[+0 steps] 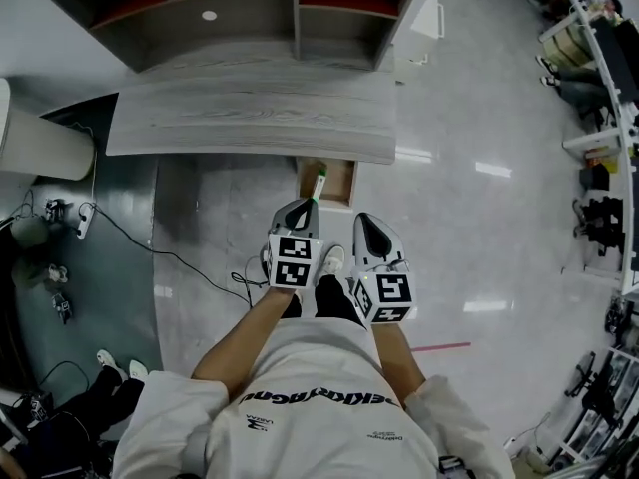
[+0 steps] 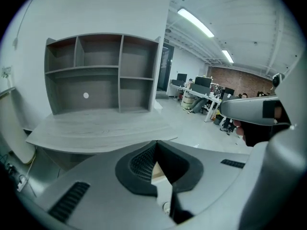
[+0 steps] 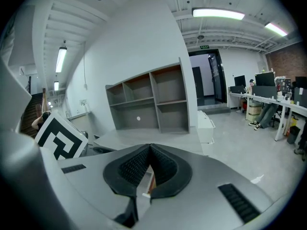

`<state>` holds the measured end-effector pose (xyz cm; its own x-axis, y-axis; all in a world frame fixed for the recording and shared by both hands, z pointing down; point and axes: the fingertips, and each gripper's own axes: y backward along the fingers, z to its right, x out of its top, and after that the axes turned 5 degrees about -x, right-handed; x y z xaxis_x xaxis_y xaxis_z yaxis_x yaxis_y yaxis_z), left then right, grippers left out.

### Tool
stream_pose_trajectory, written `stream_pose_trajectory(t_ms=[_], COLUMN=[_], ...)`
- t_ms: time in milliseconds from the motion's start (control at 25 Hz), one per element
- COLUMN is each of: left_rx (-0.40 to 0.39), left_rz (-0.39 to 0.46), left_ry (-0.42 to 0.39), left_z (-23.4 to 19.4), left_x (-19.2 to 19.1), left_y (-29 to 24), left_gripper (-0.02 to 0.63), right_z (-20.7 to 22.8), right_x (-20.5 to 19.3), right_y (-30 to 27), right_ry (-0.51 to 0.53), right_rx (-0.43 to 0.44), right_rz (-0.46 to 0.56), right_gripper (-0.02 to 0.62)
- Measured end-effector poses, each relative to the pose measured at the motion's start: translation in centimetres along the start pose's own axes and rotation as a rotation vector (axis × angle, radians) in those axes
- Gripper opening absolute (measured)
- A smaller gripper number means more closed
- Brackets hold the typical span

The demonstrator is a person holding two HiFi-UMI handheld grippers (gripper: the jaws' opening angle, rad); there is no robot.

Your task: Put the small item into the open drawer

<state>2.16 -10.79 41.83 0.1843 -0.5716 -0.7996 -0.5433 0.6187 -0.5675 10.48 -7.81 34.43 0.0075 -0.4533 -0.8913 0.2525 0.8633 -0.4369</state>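
Small green-white stick item (image 1: 319, 182) showing at left gripper (image 1: 310, 205) tip, over open wooden drawer (image 1: 341, 184), contact unclear; left and right gripper (image 1: 362, 220) jaws pressing together.

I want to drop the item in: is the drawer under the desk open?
Yes, in the head view the drawer sticks out past the front edge of the desk, its inside showing.

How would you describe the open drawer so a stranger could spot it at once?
Find the long grey wooden desk with the shelf unit on top. Under its front edge, right of middle, a small drawer stands pulled out, just ahead of the left gripper. It alone is light brown inside, with a green-and-white small item at it.
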Motion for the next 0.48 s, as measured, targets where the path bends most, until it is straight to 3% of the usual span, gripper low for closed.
stream_pose_trajectory(t_ms=[480], left_rx=[-0.036], left_rz=[0.144], left_ry=[-0.098], left_z=[2.4], left_x=[5.4], left_y=[7.7], left_gripper=[0.014], right_z=[-1.6], right_x=[5.7], right_y=[4.6], right_ry=[0.028], right_rx=[-0.026], right_rz=[0.105], right_gripper=[0.032])
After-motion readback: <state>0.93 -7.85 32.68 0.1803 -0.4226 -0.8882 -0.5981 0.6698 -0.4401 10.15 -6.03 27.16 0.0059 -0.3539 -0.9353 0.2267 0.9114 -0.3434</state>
